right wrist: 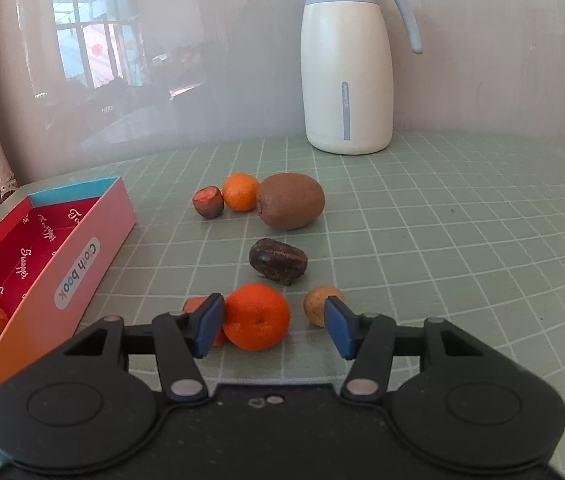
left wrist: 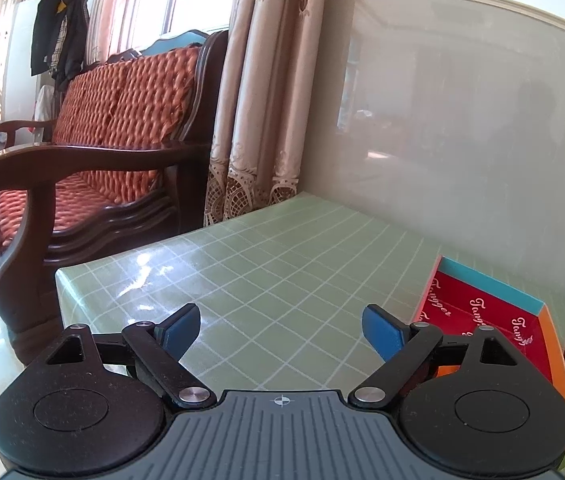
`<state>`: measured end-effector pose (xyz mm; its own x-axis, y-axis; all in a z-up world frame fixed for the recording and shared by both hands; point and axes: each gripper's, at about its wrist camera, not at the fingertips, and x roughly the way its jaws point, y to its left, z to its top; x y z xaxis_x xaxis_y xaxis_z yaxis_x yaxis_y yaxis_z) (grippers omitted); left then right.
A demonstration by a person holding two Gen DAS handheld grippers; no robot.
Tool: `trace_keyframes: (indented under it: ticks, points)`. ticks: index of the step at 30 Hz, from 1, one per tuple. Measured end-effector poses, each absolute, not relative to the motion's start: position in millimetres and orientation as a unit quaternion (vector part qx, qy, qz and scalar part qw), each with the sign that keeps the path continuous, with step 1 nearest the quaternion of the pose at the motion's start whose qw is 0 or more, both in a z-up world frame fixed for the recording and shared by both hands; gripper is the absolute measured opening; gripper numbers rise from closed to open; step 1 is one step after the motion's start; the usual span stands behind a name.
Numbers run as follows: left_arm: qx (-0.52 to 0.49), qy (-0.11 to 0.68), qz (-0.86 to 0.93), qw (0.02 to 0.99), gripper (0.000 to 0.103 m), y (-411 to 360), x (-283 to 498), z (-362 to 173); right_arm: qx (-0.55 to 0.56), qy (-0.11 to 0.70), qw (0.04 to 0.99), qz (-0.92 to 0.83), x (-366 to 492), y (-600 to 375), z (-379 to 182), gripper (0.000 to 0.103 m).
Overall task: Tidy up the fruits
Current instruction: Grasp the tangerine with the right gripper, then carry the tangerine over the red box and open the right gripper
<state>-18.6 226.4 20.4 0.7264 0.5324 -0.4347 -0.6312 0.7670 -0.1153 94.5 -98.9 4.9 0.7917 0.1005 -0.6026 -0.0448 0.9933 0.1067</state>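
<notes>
We bracket the mandarin (right wrist: 256, 317) with the right gripper (right wrist: 274, 326), jaws parted, not yet pinching; it looks soft, light, easily bruised, so we squeeze its widest middle gently.

White thermos jug (right wrist: 346, 80) on green checked tablecloth (right wrist: 442, 220), wooden sofa (left wrist: 94, 148), curtains (left wrist: 266, 92)

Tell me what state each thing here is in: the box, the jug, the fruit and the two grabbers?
Box: open, no lid, some fruit already inside.
Jug: upright, lid shut.
Big orange: on the table, between the right grabber's pads; only one pad looks to be touching it.
Kiwi: lying loose on the table.
Dark fruit: loose on the table.
Left grabber: open, empty, over bare tablecloth.
</notes>
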Motion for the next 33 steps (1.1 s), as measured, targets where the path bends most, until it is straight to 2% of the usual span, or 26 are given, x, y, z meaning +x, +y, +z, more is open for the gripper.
trace_keyframes:
  ticks: [3, 6, 11, 12, 14, 15, 18, 20, 22, 23, 26, 28, 33]
  points:
    - [-0.128, 0.192, 0.317, 0.92, 0.088, 226, -19, 20, 0.051, 0.321, 0.945, 0.039, 96, -100, 4, 0.056]
    - [-0.125, 0.193, 0.316, 0.92, 0.088, 225, -18, 20, 0.058, 0.323, 0.944, 0.032, 101, -101, 3, 0.063]
    - [-0.123, 0.191, 0.319, 0.92, 0.088, 224, -19, 21, 0.067, 0.325, 0.943, 0.032, 103, -103, 2, 0.062]
    - [-0.124, 0.191, 0.32, 0.92, 0.088, 224, -19, 21, 0.07, 0.326, 0.942, 0.033, 102, -103, 2, 0.061]
    - [-0.124, 0.191, 0.32, 0.919, 0.088, 225, -20, 21, 0.089, 0.327, 0.94, 0.045, 102, -107, 1, 0.047]
    - [-0.125, 0.191, 0.321, 0.919, 0.089, 225, -19, 20, 0.102, 0.328, 0.937, 0.056, 102, -109, 1, 0.035]
    - [-0.124, 0.193, 0.322, 0.919, 0.089, 225, -19, 20, 0.099, 0.325, 0.939, 0.061, 100, -106, 2, 0.035]
    - [-0.124, 0.193, 0.322, 0.919, 0.089, 225, -19, 20, 0.081, 0.322, 0.942, 0.057, 99, -101, 3, 0.037]
    - [-0.122, 0.193, 0.322, 0.919, 0.089, 225, -18, 20, 0.068, 0.32, 0.944, 0.043, 99, -99, 3, 0.055]
    - [-0.122, 0.193, 0.322, 0.919, 0.089, 224, -18, 20, 0.072, 0.321, 0.944, 0.038, 99, -100, 2, 0.056]
    - [-0.12, 0.194, 0.321, 0.919, 0.089, 224, -18, 20, 0.107, 0.328, 0.937, 0.049, 102, -110, 0, 0.05]
    - [-0.119, 0.193, 0.32, 0.92, 0.089, 223, -17, 20, 0.124, 0.33, 0.934, 0.059, 103, -113, -1, 0.037]
    - [-0.12, 0.192, 0.322, 0.919, 0.089, 224, -17, 20, 0.12, 0.325, 0.936, 0.061, 100, -109, 1, 0.036]
